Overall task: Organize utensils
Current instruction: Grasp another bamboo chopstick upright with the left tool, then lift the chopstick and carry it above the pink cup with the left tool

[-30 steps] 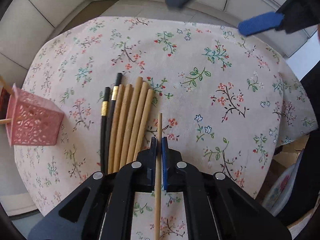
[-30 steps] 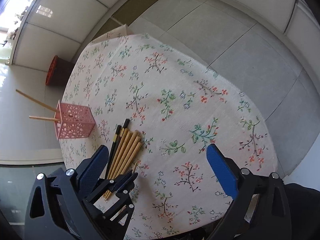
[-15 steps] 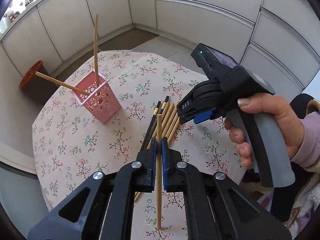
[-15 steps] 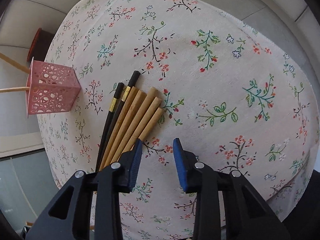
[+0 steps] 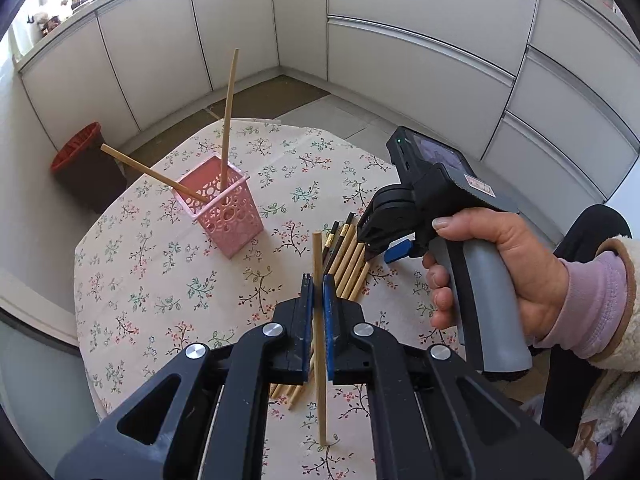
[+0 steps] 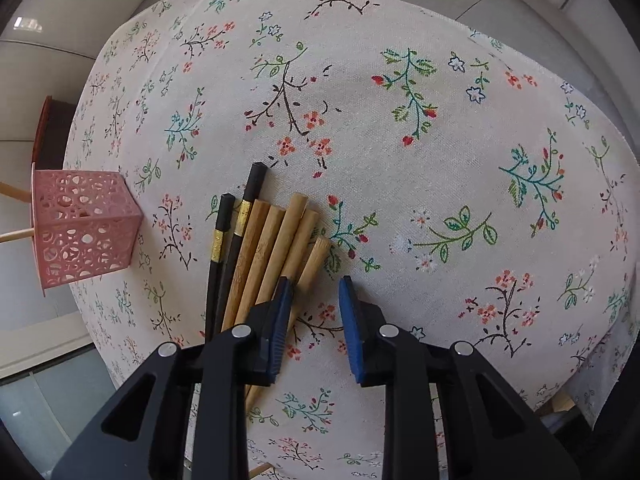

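My left gripper [image 5: 318, 284] is shut on a bamboo chopstick [image 5: 319, 344] and holds it lifted above the floral table. A pink perforated holder [image 5: 220, 210] stands beyond it with two bamboo chopsticks [image 5: 228, 120] leaning in it. A row of several bamboo chopsticks [image 6: 276, 248] and two black ones [image 6: 224, 240] lies on the cloth. My right gripper [image 6: 314, 292] is open and low over the rightmost bamboo chopstick [image 6: 314, 260], its left finger on the row. It also shows in the left wrist view [image 5: 384, 246]. The holder [image 6: 84, 232] is at the left in the right wrist view.
The round table with floral cloth [image 6: 400, 120] drops off at its edges. A red bin [image 5: 78, 152] stands on the floor by white cabinets [image 5: 400, 40]. The person's hand [image 5: 500, 264] holds the right gripper's handle at the table's right side.
My left gripper has lifted its chopstick and tilted up, bringing the holder into view. My right gripper has narrowed its jaws and dropped close over the right end of the chopstick row.
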`<state>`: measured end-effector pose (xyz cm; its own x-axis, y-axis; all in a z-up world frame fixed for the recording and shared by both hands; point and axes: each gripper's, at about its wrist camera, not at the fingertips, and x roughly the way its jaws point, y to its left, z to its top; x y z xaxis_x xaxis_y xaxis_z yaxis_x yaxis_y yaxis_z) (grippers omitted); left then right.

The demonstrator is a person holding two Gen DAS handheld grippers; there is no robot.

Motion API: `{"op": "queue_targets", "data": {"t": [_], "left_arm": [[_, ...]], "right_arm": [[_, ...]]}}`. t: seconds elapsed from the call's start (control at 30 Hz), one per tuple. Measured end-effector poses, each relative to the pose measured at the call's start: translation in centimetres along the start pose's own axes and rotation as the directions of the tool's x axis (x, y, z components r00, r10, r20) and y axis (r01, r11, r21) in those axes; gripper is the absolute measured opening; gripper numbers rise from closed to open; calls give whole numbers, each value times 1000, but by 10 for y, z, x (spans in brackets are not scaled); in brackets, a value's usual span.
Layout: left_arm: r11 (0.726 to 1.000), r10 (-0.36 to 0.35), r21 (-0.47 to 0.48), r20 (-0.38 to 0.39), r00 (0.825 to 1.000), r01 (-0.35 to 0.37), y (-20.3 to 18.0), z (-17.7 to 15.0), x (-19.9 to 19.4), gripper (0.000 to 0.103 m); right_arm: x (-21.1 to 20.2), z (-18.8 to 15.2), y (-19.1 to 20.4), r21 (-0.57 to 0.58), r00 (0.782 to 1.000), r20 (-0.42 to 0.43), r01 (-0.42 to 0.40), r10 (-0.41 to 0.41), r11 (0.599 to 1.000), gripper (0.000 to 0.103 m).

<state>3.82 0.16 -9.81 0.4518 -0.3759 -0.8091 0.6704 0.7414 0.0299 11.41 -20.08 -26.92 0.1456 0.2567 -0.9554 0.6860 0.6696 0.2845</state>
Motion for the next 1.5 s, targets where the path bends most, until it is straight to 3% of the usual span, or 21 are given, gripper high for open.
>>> {"op": "queue_targets", "data": {"t": [0.17,0.3,0.43,0.47,0.6,0.63,0.73,0.83,1.0,1.1,1.3,1.5], "left_arm": [[997,7,-76,53,999,-3,9,-10,-19,5],[974,51,-227,135,989,-19,17,-27,-41,5],[935,61,-354,205,977,16,16,-40,-56,5],[934,53,-357,190,980,18,14,-41,-53,5],[946,50,-322,-8,999,-50,0,-34,-17,7],[947,27,-317,-45,999,-40,-3,-29,-5,14],[950,30,-300,-176,984,-82,-10,-10,41,32],[923,39,-361,-255,966,-132,-3,7,89,30],[830,-13,-537,-287,958,-150,28,22,148,32],[804,-47,-579,-291,955,-137,35,24,168,32],[804,-72,-582,-298,952,-121,35,26,184,33],[845,-77,-527,-286,955,-90,14,32,182,33]], "right_arm": [[-4,5,2,-101,999,34,3,1,995,11],[-8,2,-20,-159,990,42,-130,138,979,9],[-34,-14,-37,-271,960,69,-243,271,931,9],[-41,-17,-40,-298,958,76,-241,275,924,9],[-66,-26,-61,-365,945,93,-261,314,894,9],[-69,-24,-65,-367,944,98,-261,316,893,9],[-71,-17,-66,-362,944,102,-258,313,896,9],[-70,-8,-77,-345,940,105,-273,326,898,9],[-60,20,-84,-317,926,77,-329,370,890,9],[-52,34,-92,-285,928,58,-339,369,897,9],[-41,47,-98,-229,925,21,-364,379,903,9],[-39,41,-89,-268,933,29,-338,358,902,9]]}}
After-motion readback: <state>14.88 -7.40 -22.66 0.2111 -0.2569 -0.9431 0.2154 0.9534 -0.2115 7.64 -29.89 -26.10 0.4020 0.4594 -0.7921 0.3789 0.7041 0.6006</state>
